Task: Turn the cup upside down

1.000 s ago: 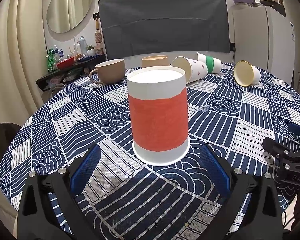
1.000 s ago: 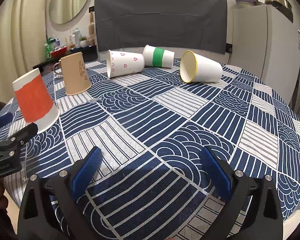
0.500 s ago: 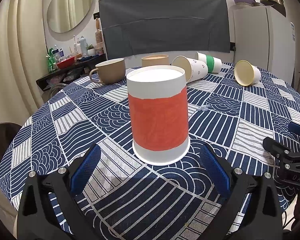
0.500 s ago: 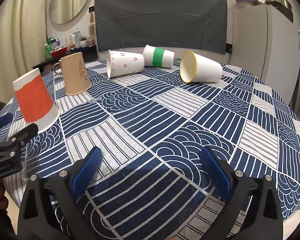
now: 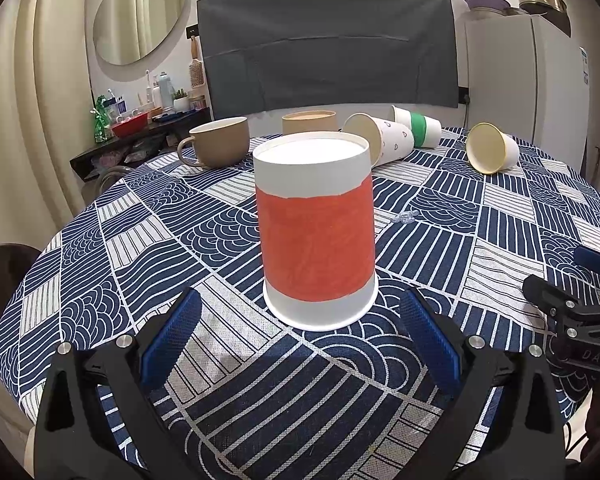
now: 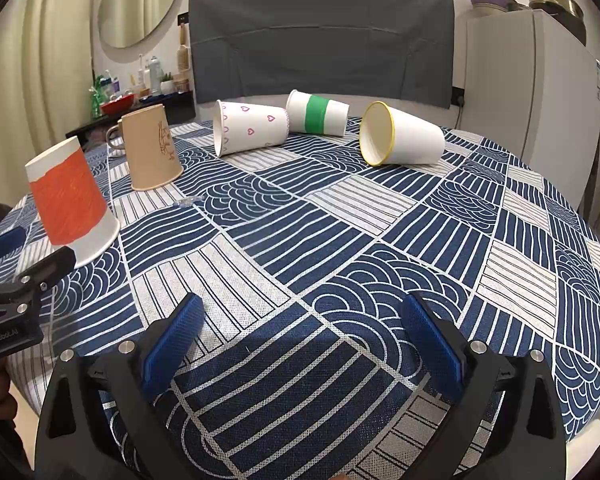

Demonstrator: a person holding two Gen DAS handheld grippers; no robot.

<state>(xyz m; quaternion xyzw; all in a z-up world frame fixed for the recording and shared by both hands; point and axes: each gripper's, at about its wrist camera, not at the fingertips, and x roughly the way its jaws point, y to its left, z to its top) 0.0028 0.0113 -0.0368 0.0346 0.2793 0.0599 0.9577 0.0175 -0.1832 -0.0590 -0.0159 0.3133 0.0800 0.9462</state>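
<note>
An orange-banded white paper cup (image 5: 316,236) stands upside down, rim on the table, straight ahead in the left wrist view. My left gripper (image 5: 300,340) is open and empty, its blue pads just short of the cup on either side. The cup also shows at the far left of the right wrist view (image 6: 70,196). My right gripper (image 6: 300,344) is open and empty above the tablecloth, to the right of that cup.
A round table with a blue and white patterned cloth (image 6: 340,240). A tan paper cup (image 6: 152,148) stands upside down. A heart-print cup (image 6: 252,128), a green-banded cup (image 6: 318,114) and a yellow-rimmed cup (image 6: 400,136) lie on their sides. A brown mug (image 5: 218,142) stands behind.
</note>
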